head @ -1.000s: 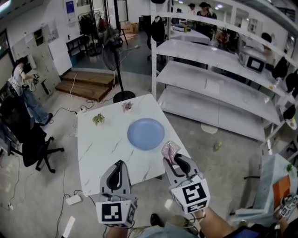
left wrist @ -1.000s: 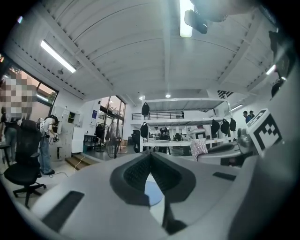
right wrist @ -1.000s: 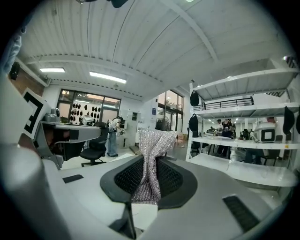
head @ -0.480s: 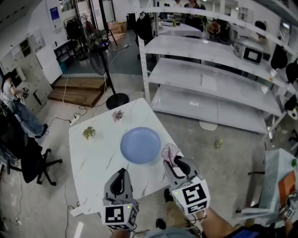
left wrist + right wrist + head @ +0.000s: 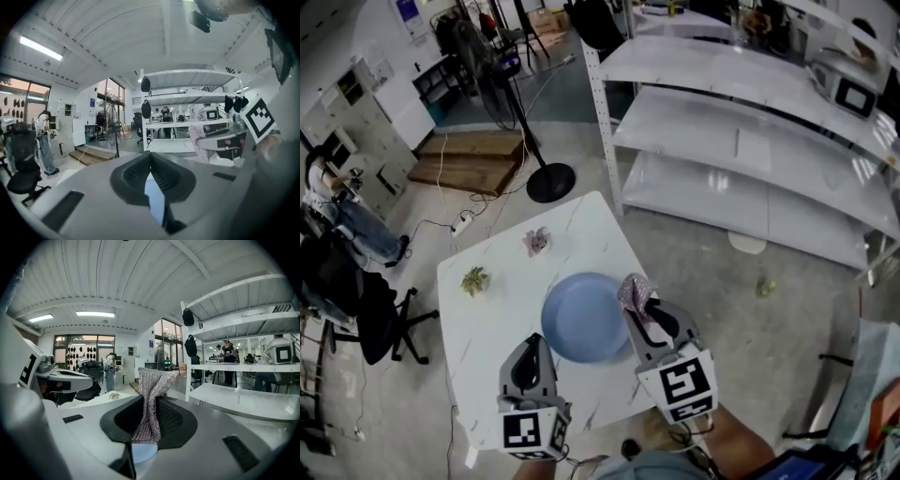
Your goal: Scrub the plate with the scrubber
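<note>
A round blue plate lies on the white marble table. My right gripper is shut on a silvery mesh scrubber, which hangs above the plate's right rim. In the right gripper view the scrubber stands pinched upright between the jaws, with a sliver of plate below. My left gripper is shut and empty, just near of the plate's front-left edge. In the left gripper view a strip of blue plate shows under the jaws, and the scrubber is at the right.
A small green plant and a pinkish one sit on the table's far side. White shelving rises to the right, and a fan stand is beyond the table. A black chair and a person are at the left.
Both grippers have moved forward over the table toward the plate. The scrubber, earlier short of the plate, is now above its right rim. Both stay shut.
</note>
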Demonstrator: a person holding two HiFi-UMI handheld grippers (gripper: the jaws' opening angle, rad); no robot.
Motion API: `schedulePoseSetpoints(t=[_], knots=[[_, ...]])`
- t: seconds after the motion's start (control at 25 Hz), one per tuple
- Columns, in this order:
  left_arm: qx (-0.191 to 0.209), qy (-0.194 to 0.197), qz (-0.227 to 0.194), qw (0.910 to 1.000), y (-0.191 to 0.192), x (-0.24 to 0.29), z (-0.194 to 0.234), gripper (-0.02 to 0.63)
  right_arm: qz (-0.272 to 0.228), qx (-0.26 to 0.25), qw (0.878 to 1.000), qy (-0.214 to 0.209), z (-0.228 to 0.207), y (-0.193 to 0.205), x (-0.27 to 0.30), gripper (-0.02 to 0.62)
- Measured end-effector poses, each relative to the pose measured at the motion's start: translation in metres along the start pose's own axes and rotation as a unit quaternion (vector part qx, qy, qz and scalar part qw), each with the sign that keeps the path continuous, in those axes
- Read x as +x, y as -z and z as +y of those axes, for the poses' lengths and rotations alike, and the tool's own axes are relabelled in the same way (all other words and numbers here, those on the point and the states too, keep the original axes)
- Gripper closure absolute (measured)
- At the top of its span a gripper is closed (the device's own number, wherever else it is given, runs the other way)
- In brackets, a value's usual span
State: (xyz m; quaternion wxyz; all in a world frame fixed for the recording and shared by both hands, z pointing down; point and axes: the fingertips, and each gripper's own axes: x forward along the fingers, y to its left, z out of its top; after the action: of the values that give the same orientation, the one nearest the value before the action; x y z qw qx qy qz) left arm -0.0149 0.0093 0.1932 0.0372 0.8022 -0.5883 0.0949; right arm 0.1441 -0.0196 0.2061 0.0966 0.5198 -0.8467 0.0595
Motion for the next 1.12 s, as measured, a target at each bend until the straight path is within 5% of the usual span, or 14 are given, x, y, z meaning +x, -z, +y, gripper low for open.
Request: schedulePoseSetpoints(t=[0.6,1.12], knots=[[0.009,-0.095,-0.006,0.9954,-0.042,0.052,0.063,0.598,-0.025,-0.029,0.996,-0.078,-0.009,-0.053,0.105,0.499],[-0.059,-0.066,0.091,0.9919,0.087,0.104,0.099,0.598,0.134,-0.095,0.981,-0.105,0.01,0.051,0.172,0.495]])
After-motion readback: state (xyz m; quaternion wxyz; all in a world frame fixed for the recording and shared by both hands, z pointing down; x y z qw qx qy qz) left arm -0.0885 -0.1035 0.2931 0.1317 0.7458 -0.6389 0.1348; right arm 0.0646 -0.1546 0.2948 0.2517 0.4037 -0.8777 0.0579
